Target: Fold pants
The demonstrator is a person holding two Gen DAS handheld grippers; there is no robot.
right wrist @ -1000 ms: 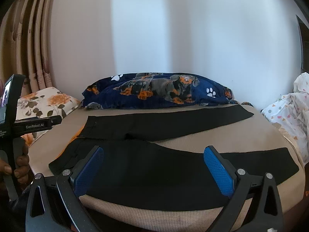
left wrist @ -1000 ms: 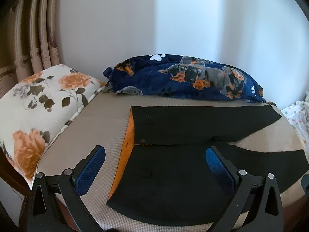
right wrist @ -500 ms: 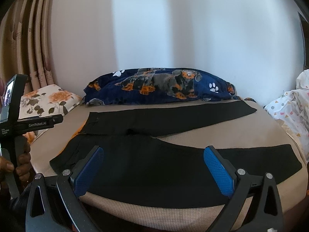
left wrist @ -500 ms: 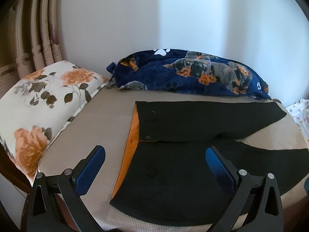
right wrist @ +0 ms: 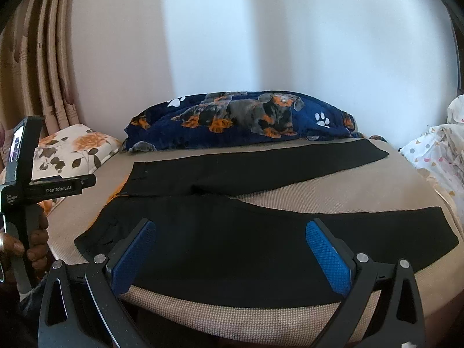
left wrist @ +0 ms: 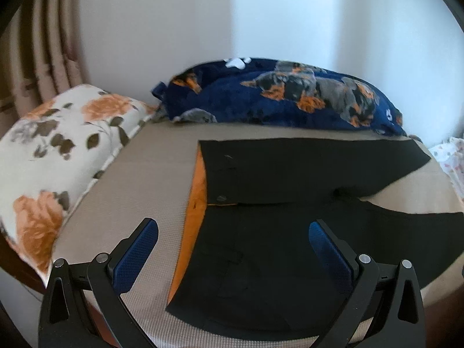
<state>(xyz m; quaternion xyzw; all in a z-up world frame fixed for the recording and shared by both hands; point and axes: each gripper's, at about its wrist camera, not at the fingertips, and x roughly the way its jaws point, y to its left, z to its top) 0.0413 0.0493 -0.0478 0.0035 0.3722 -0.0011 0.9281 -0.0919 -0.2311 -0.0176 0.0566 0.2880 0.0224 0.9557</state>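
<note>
Your left gripper [left wrist: 233,242] has its blue-padded jaws spread wide and empty, hovering above the waist end of the black fabric pants [left wrist: 290,232]. Your right gripper [right wrist: 230,243] is just as wide and empty, above the near leg. The pants lie flat on the beige woven mattress [left wrist: 139,191], legs splayed apart in a V, the orange lining [left wrist: 198,185] showing at the waistband, which faces the floral white pillow [left wrist: 58,145].

Over the last second both of your views have crept slightly nearer the bed and the left one has tilted, while the pants have not shifted at all. That reads as an approach, with no fold begun yet. You likely need to pinch the near leg and the waist edge and lay them over the far leg by the navy dog-print blanket [right wrist: 240,121]. The near hem looks flat, though the lens bends it too much to be sure.
</note>
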